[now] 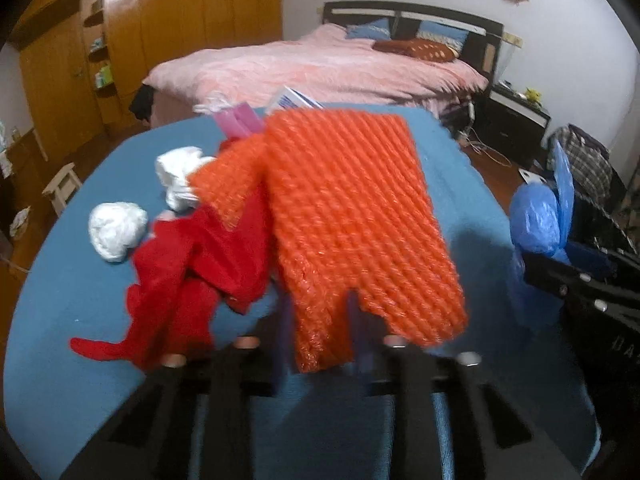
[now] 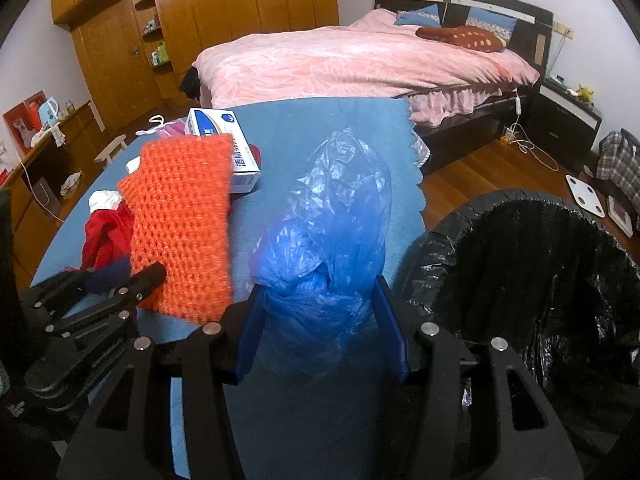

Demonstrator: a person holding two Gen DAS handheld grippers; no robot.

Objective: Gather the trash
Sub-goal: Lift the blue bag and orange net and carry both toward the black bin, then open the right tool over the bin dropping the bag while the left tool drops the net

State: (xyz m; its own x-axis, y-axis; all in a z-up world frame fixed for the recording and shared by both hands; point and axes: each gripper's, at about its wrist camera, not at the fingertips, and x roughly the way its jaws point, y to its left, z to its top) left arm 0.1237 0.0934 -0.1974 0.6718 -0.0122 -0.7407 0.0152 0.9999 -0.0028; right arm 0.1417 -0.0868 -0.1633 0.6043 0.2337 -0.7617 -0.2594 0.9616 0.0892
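Note:
An orange foam net (image 1: 352, 216) rises tilted over the blue-covered table (image 1: 80, 360). Its lower end sits between the blue pads of my left gripper (image 1: 320, 320), which is shut on it. The net (image 2: 184, 220) also shows from the right wrist, with the left gripper's tip against its lower edge. My right gripper (image 2: 322, 320) is shut on a crumpled blue plastic bag (image 2: 332, 232), held up off the table beside a black-lined trash bin (image 2: 440, 232). On the table lie a red cloth (image 1: 192, 272), two white crumpled wads (image 1: 116, 232) and a white-and-blue carton (image 2: 224, 132).
A pink packet (image 1: 240, 120) lies at the table's far edge. Beyond stands a bed with a pink cover (image 2: 360, 64), and wooden wardrobes line the left wall. A small white stool (image 1: 60, 188) stands left of the table. Cables and a scale lie on the floor at right.

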